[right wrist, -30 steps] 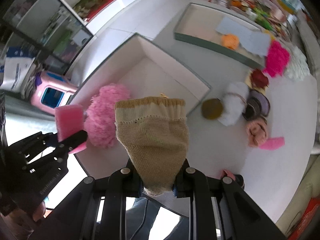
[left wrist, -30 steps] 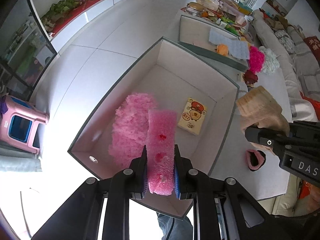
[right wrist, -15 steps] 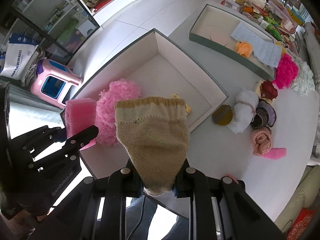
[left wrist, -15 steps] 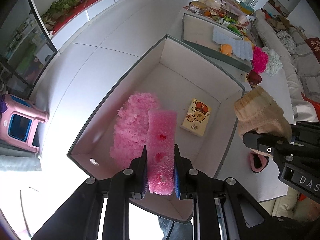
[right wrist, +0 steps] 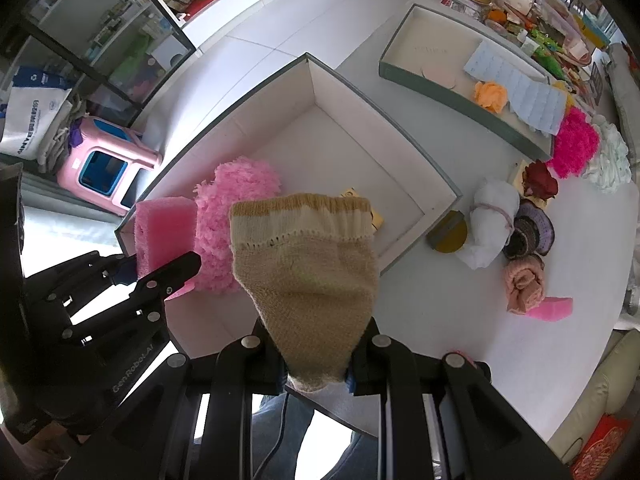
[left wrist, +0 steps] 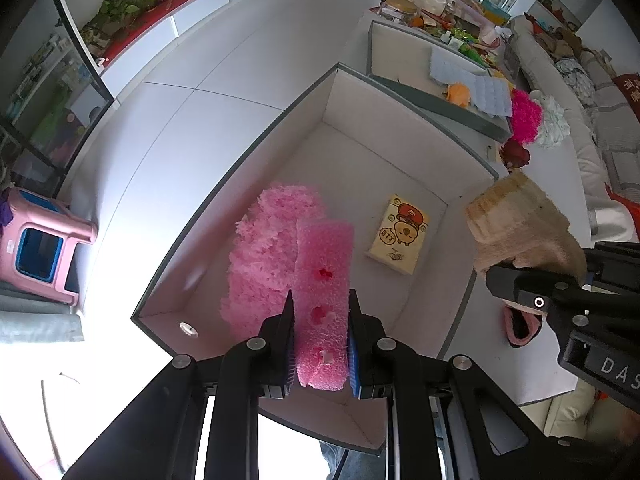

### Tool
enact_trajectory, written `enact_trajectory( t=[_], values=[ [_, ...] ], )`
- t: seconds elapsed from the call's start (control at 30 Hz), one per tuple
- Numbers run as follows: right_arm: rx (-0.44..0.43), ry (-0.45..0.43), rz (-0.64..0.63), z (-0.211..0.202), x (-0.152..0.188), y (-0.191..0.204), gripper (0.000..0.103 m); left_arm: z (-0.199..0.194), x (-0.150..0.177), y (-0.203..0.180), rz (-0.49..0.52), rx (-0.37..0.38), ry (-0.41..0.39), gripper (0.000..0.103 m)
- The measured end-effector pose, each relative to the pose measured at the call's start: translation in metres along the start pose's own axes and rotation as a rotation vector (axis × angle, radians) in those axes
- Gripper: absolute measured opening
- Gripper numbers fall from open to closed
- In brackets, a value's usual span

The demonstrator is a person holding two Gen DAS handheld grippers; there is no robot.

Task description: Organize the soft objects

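The left gripper (left wrist: 321, 308) clamps a pink sponge (left wrist: 323, 276) over the box's (left wrist: 400, 120) near edge. The right gripper (right wrist: 316, 354) pinches a knit sock (right wrist: 308, 268) above the box's right edge. Inside lie a fluffy pink pad (left wrist: 264, 252) and a yellow packet (left wrist: 400, 236).

White letters "DAS" mark the right gripper (left wrist: 520, 276) body; "GenRobot.AI" runs along the left gripper (right wrist: 160, 264) body. Print on the yellow packet (left wrist: 398, 234) ahead is unreadable.

Home living room, sofa (left wrist: 600, 148), tiled floor (left wrist: 224, 92)
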State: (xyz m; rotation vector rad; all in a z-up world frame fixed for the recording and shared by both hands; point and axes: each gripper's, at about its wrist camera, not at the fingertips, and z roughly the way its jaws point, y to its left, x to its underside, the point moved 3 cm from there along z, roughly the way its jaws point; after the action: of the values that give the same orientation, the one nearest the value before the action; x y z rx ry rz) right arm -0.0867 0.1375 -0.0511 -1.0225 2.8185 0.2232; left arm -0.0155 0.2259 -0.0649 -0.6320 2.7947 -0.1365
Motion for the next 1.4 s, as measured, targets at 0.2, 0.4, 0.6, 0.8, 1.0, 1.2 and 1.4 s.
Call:
enact_trajectory(
  t=[0.2, 0.4, 0.6, 0.8, 1.0, 1.2, 1.4],
  values=[
    [-0.001, 0.016, -0.015, 0.006, -0.006, 0.006, 0.022, 0.004, 0.0, 0.002, -0.012, -0.002, 0.006, 0.021],
    [-0.001, 0.034, -0.027, 0.011, -0.011, 0.013, 0.022, 0.008, 0.002, 0.004, -0.021, -0.004, 0.014, 0.021],
    [-0.005, 0.034, -0.019, 0.013, -0.018, 0.014, 0.022, 0.012, -0.001, 0.007, -0.032, -0.009, 0.021, 0.021],
    [-0.014, 0.059, 0.015, 0.021, -0.024, 0.008, 0.022, 0.021, -0.004, 0.009, -0.047, -0.014, 0.043, 0.021],
    [0.011, 0.083, -0.006, 0.033, -0.03, 0.013, 0.022, 0.028, 0.0, 0.003, -0.029, -0.022, 0.059, 0.021],
    [0.009, 0.088, -0.01, 0.039, -0.032, 0.014, 0.024, 0.035, 0.002, 0.001, -0.044, -0.027, 0.084, 0.023],
    [-0.03, 0.061, 0.021, 0.034, -0.03, 0.007, 0.084, 0.034, 0.005, 0.005, -0.072, -0.029, 0.093, 0.102]
  ],
)
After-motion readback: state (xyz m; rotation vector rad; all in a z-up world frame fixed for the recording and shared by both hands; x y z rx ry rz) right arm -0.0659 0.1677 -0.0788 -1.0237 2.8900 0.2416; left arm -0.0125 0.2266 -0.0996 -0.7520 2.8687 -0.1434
